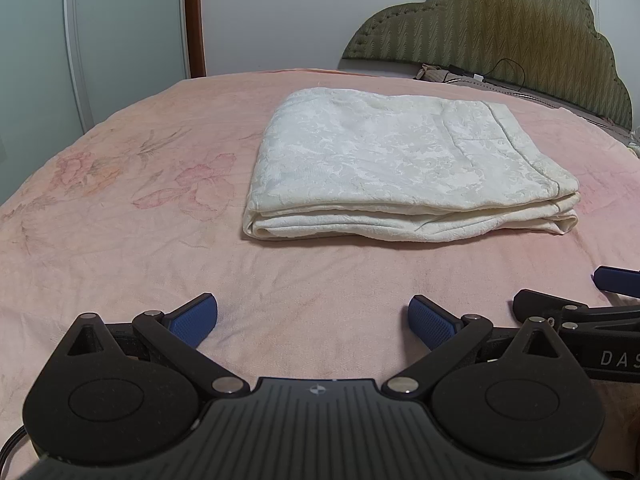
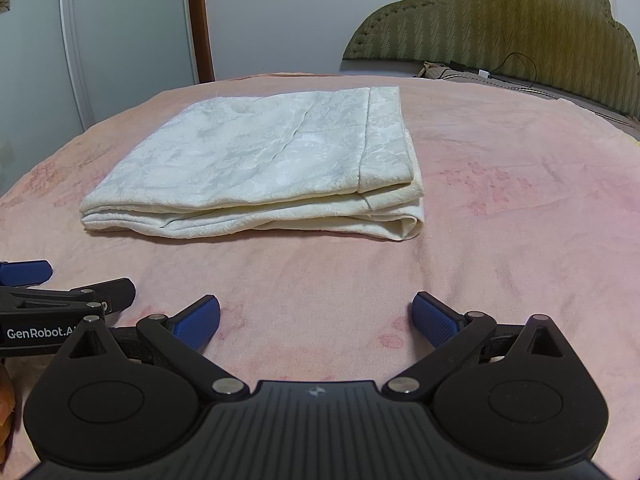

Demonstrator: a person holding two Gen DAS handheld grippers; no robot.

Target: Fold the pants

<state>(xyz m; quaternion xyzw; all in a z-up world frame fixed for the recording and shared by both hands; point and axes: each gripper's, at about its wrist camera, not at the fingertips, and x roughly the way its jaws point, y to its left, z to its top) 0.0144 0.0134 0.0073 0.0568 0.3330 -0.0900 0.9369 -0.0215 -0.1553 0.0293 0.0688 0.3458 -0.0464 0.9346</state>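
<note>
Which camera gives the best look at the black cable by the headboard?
The right wrist view: the black cable loops fully against the headboard. The left wrist view shows it too, slightly smaller.

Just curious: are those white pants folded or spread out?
Folded: the white pants lie as a compact rectangle, stacked layers showing along the near edge.

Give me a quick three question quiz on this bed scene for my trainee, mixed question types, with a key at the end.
1. True or false: the left claw is gripping the pants.
2. Multiple choice: the pants lie on A) a pink bedspread, B) a wooden floor, C) a chair.
3. Fill in: the right claw is ____ and empty.

Key: 1 false; it is open, short of them. 2 A. 3 open.
</note>
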